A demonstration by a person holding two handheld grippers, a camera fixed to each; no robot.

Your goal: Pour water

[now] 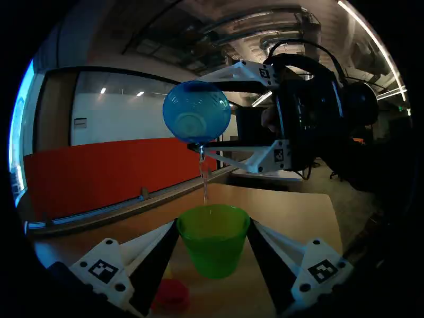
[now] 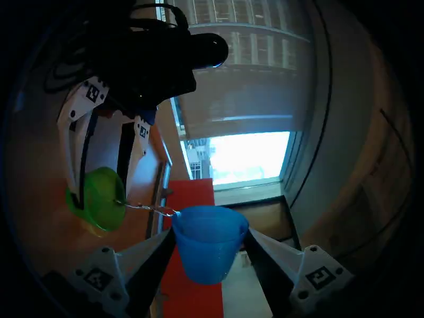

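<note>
The pour is under way. The right gripper [image 1: 197,112] grips the blue cup [image 1: 196,111], one finger on each side, and holds it tipped almost onto its side. A thin stream of water [image 1: 203,180] runs from the cup's lip straight down into the green cup [image 1: 213,249] below. The left gripper [image 1: 213,225] clamps the green cup upright over the wooden table [image 1: 297,212]; whether its base rests on the wood I cannot tell. The water level in the green cup is hard to read. Judging by the steep tilt and thin stream, the blue cup looks nearly drained. What is left is to finish the trickle and bring the blue cup upright
</note>
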